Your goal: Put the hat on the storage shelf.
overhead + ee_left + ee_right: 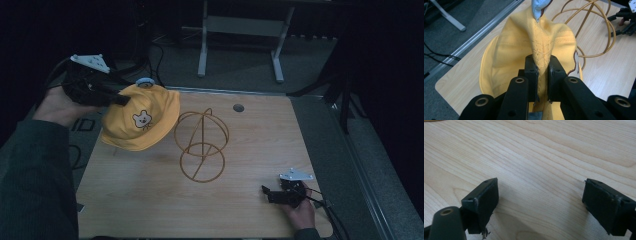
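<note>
Pinching a fold of the yellow hat (534, 50), my left gripper (541, 75) has its jaws pressed onto the cloth near the crown. In the high view that gripper (117, 98) holds the hat (142, 120) up over the far left corner of the tabletop (150, 200), its bear patch facing me and a pale blue tip at its top. Just right of the hat stands a gold wire stand (201, 145) of hoops. Well apart, near the right edge, my right gripper (267, 192) sits low over bare wood, jaws spread wide with nothing between them (540, 202).
</note>
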